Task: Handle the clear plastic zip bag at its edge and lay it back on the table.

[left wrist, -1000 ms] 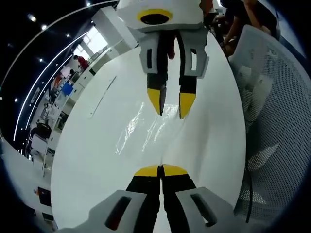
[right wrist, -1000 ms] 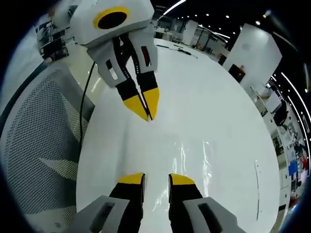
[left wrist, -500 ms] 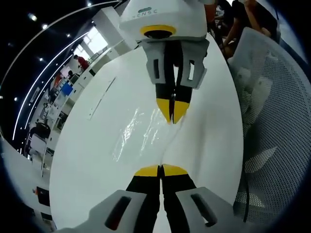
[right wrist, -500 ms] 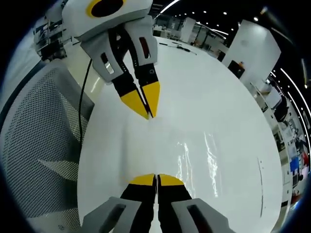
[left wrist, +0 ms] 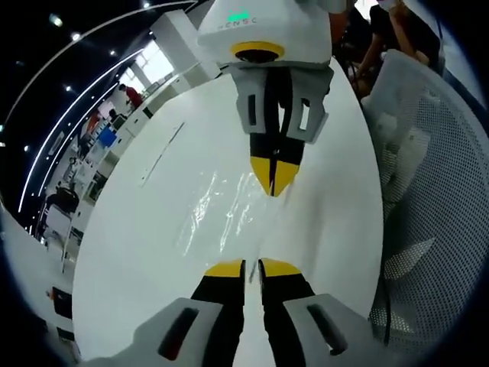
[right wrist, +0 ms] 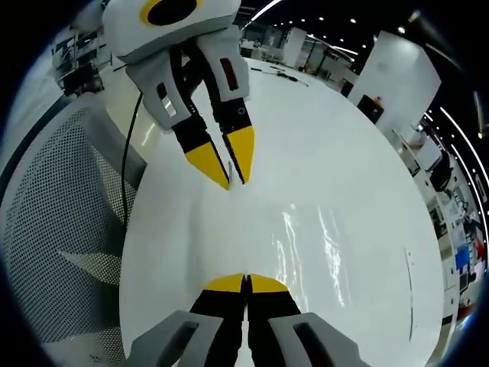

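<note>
Left gripper view has its own left tongs (left wrist: 251,267) at the bottom, the two yellow tips parted by a narrow gap, with the near edge of the one clear plastic zip bag (left wrist: 221,210) lying at that gap; whether the tips touch the film I cannot tell. Across the bag the right tongs (left wrist: 275,176) point back, their yellow tips pressed together on the bag's far edge.

Right gripper view shows the same pair from the other side: the right tongs (right wrist: 246,284) have their tips closed, with no gap, pinching the bag (right wrist: 306,245) at its near edge, while the left tongs (right wrist: 227,163) hang opposite with a slim opening between their tips, at the bag's far edge.

One bag lies flat on the white tabletop (left wrist: 153,229), nearly invisible but for glossy streaks and creases in the film. A grey mesh chair (left wrist: 435,191) stands just beside the tabletop edge.
</note>
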A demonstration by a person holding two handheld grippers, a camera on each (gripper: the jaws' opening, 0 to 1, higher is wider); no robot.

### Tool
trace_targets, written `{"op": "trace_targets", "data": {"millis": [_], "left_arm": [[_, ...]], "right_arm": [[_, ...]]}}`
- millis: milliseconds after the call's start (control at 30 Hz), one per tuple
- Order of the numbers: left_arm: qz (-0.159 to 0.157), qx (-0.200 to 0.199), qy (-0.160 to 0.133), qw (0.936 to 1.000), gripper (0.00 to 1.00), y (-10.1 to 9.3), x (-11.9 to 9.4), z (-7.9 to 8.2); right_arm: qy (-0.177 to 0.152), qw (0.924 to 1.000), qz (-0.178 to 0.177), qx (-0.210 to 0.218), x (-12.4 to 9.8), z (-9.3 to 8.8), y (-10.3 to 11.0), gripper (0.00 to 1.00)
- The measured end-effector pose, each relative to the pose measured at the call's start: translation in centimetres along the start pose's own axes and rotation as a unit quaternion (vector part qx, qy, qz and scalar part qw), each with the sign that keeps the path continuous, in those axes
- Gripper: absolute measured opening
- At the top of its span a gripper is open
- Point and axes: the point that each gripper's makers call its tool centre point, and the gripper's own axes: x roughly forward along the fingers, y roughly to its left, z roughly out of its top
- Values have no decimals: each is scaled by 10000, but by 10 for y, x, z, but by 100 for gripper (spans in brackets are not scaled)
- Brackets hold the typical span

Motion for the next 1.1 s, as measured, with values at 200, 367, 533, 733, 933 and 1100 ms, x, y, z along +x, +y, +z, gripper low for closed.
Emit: {"op": "trace_targets", "data": {"millis": [200, 367, 533, 733, 933, 1100], "left_arm": [[-19, -305, -26, 9995, 29, 1, -3, -4], [18, -328, -27, 9995, 32, -1, -5, -5], [14, -346, -18, 9994, 36, -2, -2, -7], [136, -495, -68, 9987, 38, 2, -3, -7], [172, -554, -166, 9982, 39, -4, -5, -3], [149, -547, -200, 9982, 38, -12, -9, 3]], "right_arm": [[-10, 9999, -30, 113, -1, 2, -2, 0], [-32, 9999, -57, 135, -2, 4, -3, 0], [-40, 9998, -47, 186, 0, 3, -4, 0], [-44, 9997, -73, 226, 0, 3, -6, 0], [-56, 9994, -102, 331, 0, 4, -9, 0], [-49, 9993, -123, 356, -1, 4, -8, 0]]}}
